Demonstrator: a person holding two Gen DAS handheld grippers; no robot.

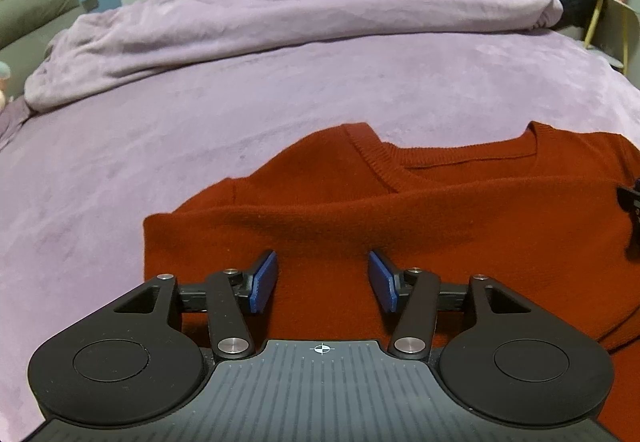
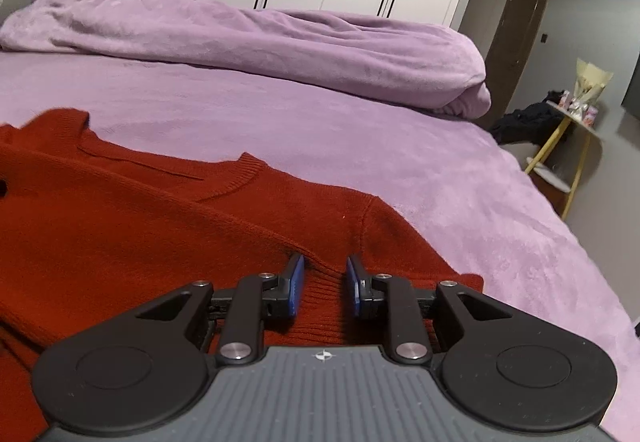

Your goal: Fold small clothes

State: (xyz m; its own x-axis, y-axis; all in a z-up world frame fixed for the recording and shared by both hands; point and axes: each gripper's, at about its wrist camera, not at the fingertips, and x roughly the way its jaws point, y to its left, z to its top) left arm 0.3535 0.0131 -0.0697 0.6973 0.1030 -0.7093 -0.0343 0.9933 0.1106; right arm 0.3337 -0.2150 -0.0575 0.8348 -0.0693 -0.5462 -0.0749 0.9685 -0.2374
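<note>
left wrist view: we see the left gripper (image 1: 322, 280) with jaws spread wide, nothing between the blue pads (image 1: 265, 281) except the red sweater (image 1: 400, 226) lying beneath them. the sweater lies on the purple bed cover (image 1: 200, 114), v-neck collar (image 1: 384, 166) ahead of the jaws and slightly to their right, a sleeve fold ahead-left. a soft ridge of knit runs across just ahead of the jaws, so the cloth isn't flat there. we can't tell if the pads touch the fabric. a rolled lilac blanket (image 1: 280, 14) sits far ahead, well clear.

right wrist view: the right gripper (image 2: 322, 284) has jaws parted but narrower, and ribbed knit, likely a cuff or hem, bunches up between the pads; we judge it's lined up for a pinch, not clamped yet. the shoulder seam (image 2: 366, 218) is just ahead, collar ahead-left. a side table (image 2: 568, 146) stands far ahead-right, off the bed.

we judge both tools are set low at the near edge so a fold can go towards the collar.
</note>
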